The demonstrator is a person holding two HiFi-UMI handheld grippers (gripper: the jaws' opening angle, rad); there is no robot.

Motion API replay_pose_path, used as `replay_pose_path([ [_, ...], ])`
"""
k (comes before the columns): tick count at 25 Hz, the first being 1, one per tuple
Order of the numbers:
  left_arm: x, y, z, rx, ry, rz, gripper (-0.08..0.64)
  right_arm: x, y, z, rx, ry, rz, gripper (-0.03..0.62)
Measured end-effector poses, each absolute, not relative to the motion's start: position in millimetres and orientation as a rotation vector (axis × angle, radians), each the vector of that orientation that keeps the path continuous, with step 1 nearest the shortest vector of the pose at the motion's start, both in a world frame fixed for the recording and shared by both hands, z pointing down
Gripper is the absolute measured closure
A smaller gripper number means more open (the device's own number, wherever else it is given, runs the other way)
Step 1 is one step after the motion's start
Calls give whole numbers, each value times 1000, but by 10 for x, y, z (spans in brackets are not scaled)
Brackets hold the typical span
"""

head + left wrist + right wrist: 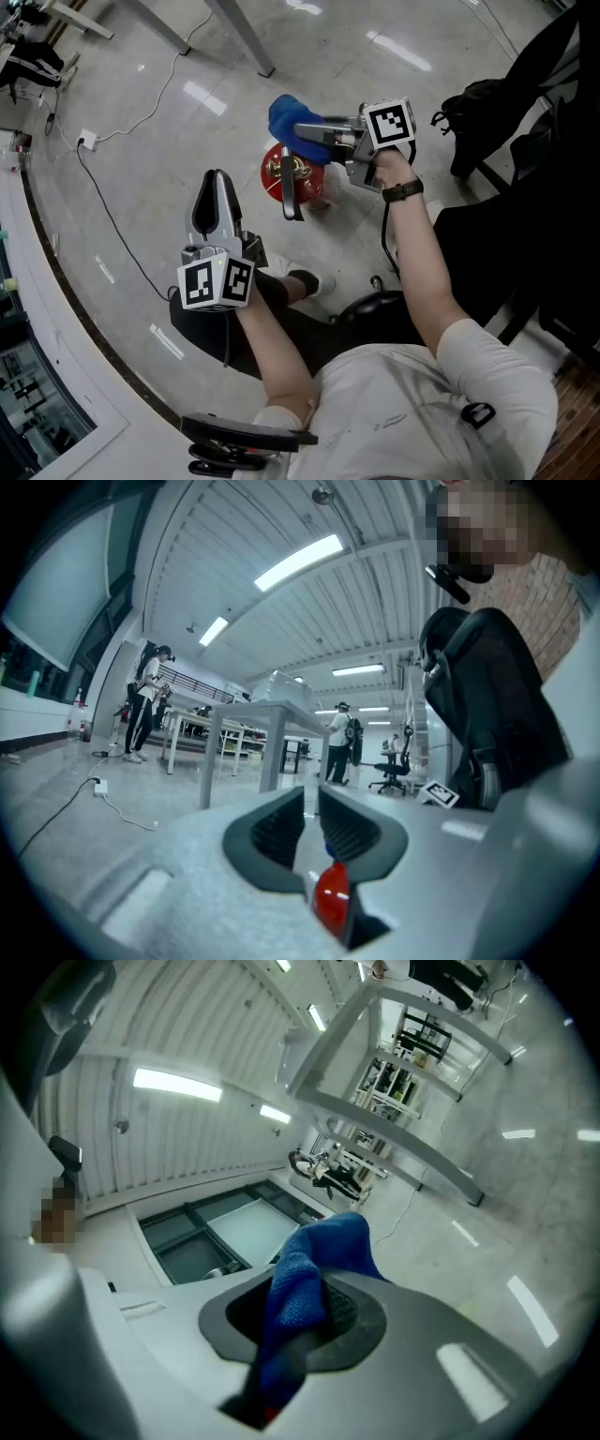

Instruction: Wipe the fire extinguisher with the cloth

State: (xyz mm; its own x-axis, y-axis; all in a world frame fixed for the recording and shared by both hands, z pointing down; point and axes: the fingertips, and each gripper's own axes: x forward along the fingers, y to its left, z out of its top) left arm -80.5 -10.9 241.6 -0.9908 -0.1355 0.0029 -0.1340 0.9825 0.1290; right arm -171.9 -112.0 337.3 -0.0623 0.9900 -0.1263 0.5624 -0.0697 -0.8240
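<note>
Head view: right gripper (305,132) clamps blue terry cloth (285,114) over red metal fire extinguisher (315,180) for wiping; left gripper (214,184) near-closed, empty.

The left tool (311,803) fills the lower centre, its jaws nearly together. The red fire extinguisher (330,897) shows through the slit. Beyond it, a white table (272,708) stands at mid-frame.

Red metal fire extinguisher (272,161): upper part hidden behind right gripper (314,133) (label unreadable); blue woven cloth (287,114) tail buried between its jaws.
</note>
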Motion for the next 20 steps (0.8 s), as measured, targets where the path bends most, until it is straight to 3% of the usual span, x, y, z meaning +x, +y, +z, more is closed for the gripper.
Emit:
replay_pose_path([
  [6, -870, -285, 2314, 214, -3116, -213, 509, -1849, -1191, 4646, -1378, -1642, 885, 532],
  [9, -872, -265, 2383, 147, -3082, -110, 509, -1796, -1215, 5656, -1144, -1585, 959, 532],
  [15, -907, -4, 2663, 166, -3065, -239, 511, -1681, -1487, 7182, -699, -1598, 1019, 532],
  [20, -1217, 128, 2633, 273, -3056, -213, 509, -1483, -1681, 7895, -514, -1638, 640, 532],
])
